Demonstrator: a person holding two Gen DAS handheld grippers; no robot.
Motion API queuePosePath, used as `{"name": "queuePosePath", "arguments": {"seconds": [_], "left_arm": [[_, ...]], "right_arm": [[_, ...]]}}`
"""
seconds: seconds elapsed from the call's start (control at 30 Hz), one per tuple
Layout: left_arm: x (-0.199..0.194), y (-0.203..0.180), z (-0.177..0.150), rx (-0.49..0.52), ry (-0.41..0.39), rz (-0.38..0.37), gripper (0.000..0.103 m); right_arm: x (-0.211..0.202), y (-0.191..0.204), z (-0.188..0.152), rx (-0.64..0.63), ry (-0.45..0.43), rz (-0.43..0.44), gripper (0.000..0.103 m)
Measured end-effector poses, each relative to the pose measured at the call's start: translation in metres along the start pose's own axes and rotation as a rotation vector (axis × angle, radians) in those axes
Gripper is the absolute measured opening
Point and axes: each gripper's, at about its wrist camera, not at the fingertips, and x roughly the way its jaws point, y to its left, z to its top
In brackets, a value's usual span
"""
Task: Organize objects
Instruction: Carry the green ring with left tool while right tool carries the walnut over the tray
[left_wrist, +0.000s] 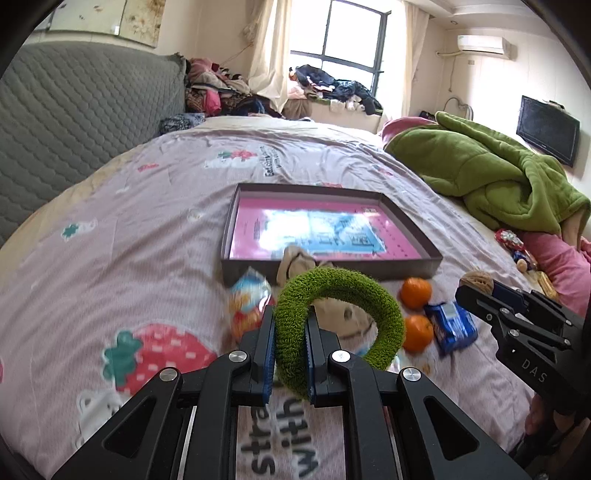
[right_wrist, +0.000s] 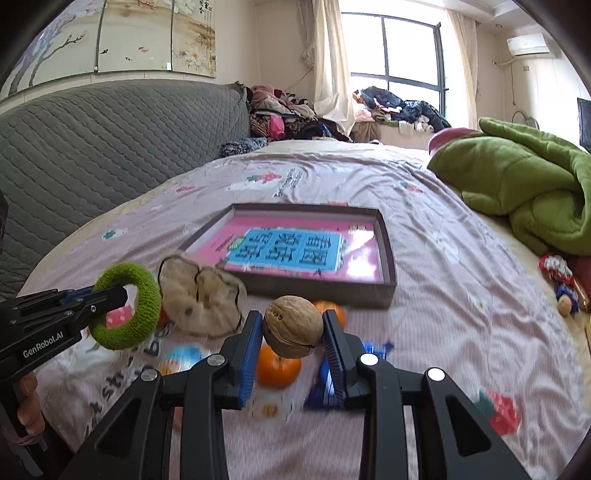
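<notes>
Item one: my left claw (left_wrist: 290, 350), its jaws pinching the green fuzzy ring (left_wrist: 340, 317) through one side of the loop, so one finger sat inside the hole and one outside. I held the ring in the air on the near side of the shallow dark tray (left_wrist: 406, 218), not touching the bedsheet (left_wrist: 129, 221).

Item two: my right claw (right_wrist: 293, 332), jaws pressed on a walnut (right_wrist: 293, 326), blue pads against both sides. I also carried it off the sheet, near the front edge of the tray.

Item three: the tray itself, lying flat on the bed, with a pink and blue printed sheet (right_wrist: 295, 251) covering its floor.

Item four: a beige crumpled piece (right_wrist: 201, 299), touching or just short of the tray's front left corner; I could not tell which.

Item five: two oranges (left_wrist: 415, 293) (left_wrist: 417, 332), on the sheet near the tray's front edge, toward its right end, one closer to the tray than the other.

Item six: a blue snack packet (left_wrist: 450, 325), just right of the oranges.

Item seven: a white and orange wrapped snack (left_wrist: 247, 302), blurred, near the tray's front left corner.

Item eight: a green blanket (left_wrist: 480, 177), heaped well to the right of the tray.

Item nine: grey quilted headboard (left_wrist: 74, 122), well left of the tray.
</notes>
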Motion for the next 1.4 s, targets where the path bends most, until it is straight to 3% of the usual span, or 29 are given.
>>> {"name": "queuePosePath", "arguments": {"seconds": [0.33, 0.8, 1.17, 1.4], "left_arm": [[0.034, 0.017, 0.037, -0.031, 0.014, -0.019, 0.013], [0.09, 0.048, 0.087, -0.053, 0.041, -0.026, 0.013], [0.142, 0.046, 0.088, -0.051, 0.138, -0.082, 0.013], [0.163, 0.041, 0.087, -0.009, 0.181, -0.058, 0.013]], "right_arm": [[0.026, -0.012, 0.038, -0.013, -0.03, 0.022, 0.034], [0.088, -0.044, 0.066, 0.01, 0.056, 0.025, 0.034], [0.131, -0.05, 0.063, -0.007, 0.153, 0.014, 0.034], [0.15, -0.047, 0.057, -0.027, 0.217, -0.012, 0.034]]}}
